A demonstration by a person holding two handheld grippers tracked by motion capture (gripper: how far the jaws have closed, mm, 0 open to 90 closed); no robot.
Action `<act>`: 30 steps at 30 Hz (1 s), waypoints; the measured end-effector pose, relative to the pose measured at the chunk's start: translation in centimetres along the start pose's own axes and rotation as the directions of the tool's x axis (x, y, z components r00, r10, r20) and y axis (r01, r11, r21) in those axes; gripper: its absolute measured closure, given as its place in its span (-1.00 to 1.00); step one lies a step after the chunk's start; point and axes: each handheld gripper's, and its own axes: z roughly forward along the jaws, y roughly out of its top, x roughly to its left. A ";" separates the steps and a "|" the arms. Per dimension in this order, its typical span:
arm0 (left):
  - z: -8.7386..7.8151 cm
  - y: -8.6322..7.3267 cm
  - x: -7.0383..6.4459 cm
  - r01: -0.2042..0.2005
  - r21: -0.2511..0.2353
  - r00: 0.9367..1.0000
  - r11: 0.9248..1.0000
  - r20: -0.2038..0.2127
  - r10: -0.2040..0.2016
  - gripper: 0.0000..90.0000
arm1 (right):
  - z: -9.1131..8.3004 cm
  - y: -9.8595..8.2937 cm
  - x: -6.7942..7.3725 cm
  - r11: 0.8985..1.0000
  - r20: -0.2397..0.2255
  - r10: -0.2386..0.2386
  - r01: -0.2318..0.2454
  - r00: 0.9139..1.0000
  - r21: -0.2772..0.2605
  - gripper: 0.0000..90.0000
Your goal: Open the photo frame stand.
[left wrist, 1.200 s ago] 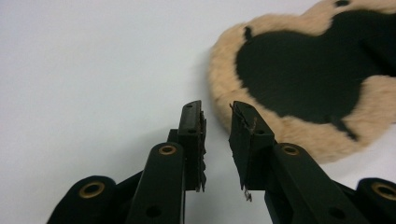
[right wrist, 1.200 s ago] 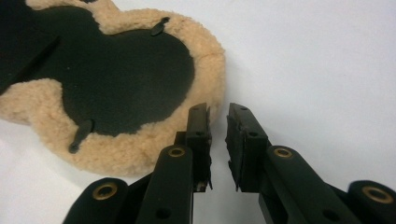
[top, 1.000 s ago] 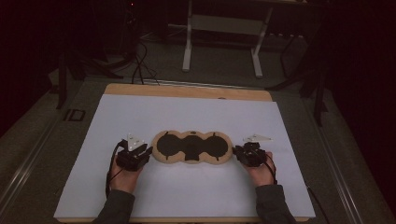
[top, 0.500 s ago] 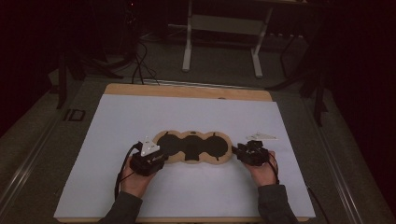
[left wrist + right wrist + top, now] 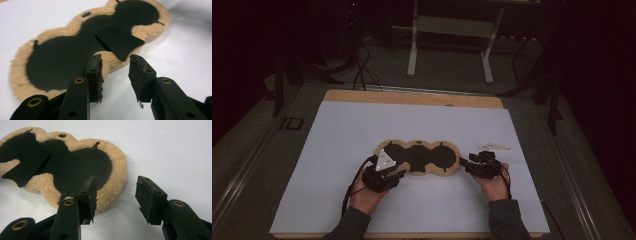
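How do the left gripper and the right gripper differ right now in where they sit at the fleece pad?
The left gripper sits at the fleece pad's near-left edge; the right gripper sits at its right end. The left carries a pale triangular plate upright; the right's lies flatter. Both are open, one jaw over the pad.

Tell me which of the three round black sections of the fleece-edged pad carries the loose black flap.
The middle section of the tan fleece-edged black pad: a flat rectangular black flap lies across it, reaching over the near fleece edge. The two end sections are bare.

Black claws (image 5: pixel 116 75) — brass screws, grey sleeves (image 5: pixel 352 227).
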 end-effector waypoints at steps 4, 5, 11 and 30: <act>0.6 -0.1 -0.7 -0.031 0.018 0.999 0.999 0.021 0.031 0.40 | 0.6 -0.2 0.4 1.000 -0.003 -0.009 0.009 1.000 0.011 0.13; 0.7 -0.1 -0.8 -0.034 0.021 0.999 0.999 0.022 0.033 0.40 | 0.6 -0.3 0.5 1.000 0.000 -0.012 0.012 1.000 0.013 0.10; 1.1 -0.2 -1.3 -0.053 0.038 0.998 0.998 0.042 0.051 0.49 | 0.6 -0.4 0.5 1.000 0.006 -0.010 0.010 1.000 0.013 0.07; 4.3 -0.8 -2.2 -0.059 0.123 0.998 0.991 -0.026 0.063 1.00 | -0.4 -0.4 0.0 1.000 0.012 -0.001 0.001 1.000 -0.021 0.13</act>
